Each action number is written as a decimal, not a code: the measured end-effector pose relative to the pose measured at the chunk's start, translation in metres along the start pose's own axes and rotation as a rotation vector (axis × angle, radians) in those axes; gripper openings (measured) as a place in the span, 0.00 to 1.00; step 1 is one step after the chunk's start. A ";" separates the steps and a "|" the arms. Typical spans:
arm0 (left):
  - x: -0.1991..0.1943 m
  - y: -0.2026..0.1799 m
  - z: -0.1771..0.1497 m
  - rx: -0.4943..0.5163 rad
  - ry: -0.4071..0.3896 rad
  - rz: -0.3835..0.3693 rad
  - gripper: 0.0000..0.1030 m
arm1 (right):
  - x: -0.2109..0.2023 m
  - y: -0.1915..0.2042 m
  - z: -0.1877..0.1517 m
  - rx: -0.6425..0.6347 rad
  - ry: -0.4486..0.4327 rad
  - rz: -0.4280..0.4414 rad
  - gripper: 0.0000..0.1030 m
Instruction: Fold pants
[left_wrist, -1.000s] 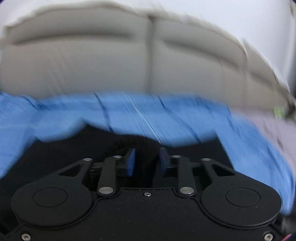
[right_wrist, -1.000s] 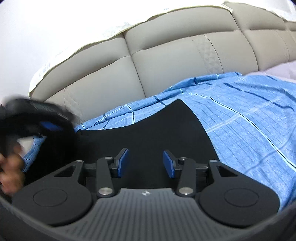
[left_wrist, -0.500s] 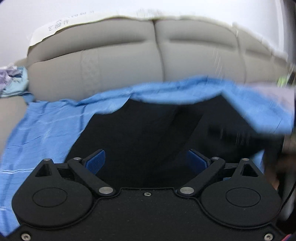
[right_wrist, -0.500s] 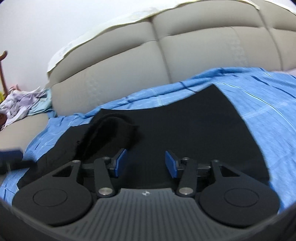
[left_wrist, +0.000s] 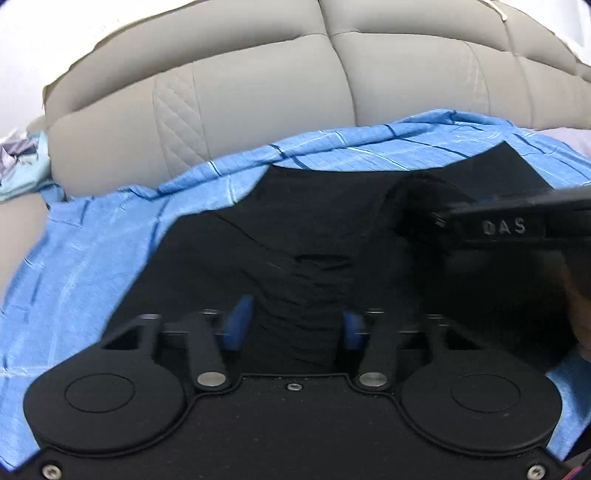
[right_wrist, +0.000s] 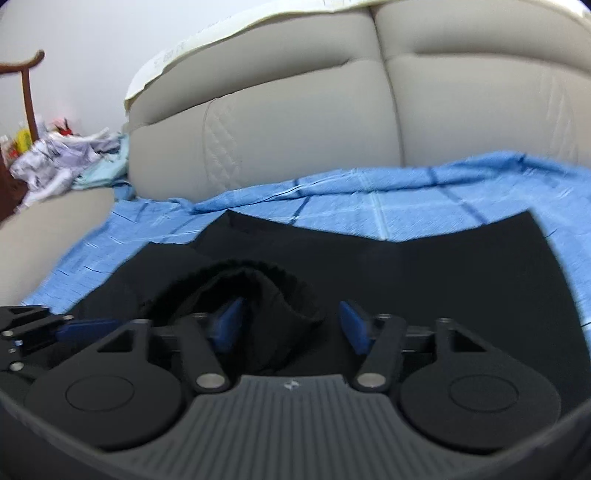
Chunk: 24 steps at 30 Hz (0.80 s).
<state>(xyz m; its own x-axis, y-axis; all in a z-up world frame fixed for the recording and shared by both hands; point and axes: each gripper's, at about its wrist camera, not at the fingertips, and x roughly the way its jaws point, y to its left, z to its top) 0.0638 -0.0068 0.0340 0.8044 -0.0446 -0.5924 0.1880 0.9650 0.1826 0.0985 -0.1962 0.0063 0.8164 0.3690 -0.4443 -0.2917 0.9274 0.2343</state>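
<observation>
Black pants (left_wrist: 295, 229) lie spread on a blue striped sheet (left_wrist: 85, 266) on a sofa; they also show in the right wrist view (right_wrist: 424, 273). A bunched, raised fold of the pants (right_wrist: 255, 284) sits near the right gripper. My left gripper (left_wrist: 293, 326) is open, its blue pads on either side of wrinkled black cloth, low over the pants. My right gripper (right_wrist: 288, 325) is open just over the bunched fold. The right gripper's body crosses the left wrist view at right (left_wrist: 517, 221). The left gripper's fingers (right_wrist: 74, 326) show at the left edge of the right wrist view.
The grey sofa backrest (left_wrist: 277, 85) rises behind the sheet. A heap of light clothes (right_wrist: 62, 162) lies on the sofa arm at far left, beside a wooden chair frame (right_wrist: 27, 88). A hand shows at the right edge (left_wrist: 580, 314).
The left gripper opened wide after holding cloth, then narrowed a little and dropped onto the pants. The right gripper swung left toward the bunched fold and came closer to it.
</observation>
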 end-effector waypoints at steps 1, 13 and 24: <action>-0.002 0.006 0.004 -0.021 -0.004 -0.007 0.19 | 0.003 -0.002 0.000 0.015 0.007 0.012 0.33; 0.010 0.052 0.146 -0.382 0.056 -0.423 0.14 | -0.056 0.001 -0.004 0.090 -0.194 0.048 0.13; 0.069 0.015 0.123 -0.390 0.245 -0.554 0.80 | -0.047 -0.056 -0.013 0.248 -0.146 -0.287 0.22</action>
<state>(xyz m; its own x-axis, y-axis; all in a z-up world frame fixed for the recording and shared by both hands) 0.1914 -0.0274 0.0926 0.4914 -0.5390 -0.6842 0.2797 0.8416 -0.4621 0.0706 -0.2646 0.0030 0.9147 0.0684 -0.3982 0.0726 0.9417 0.3284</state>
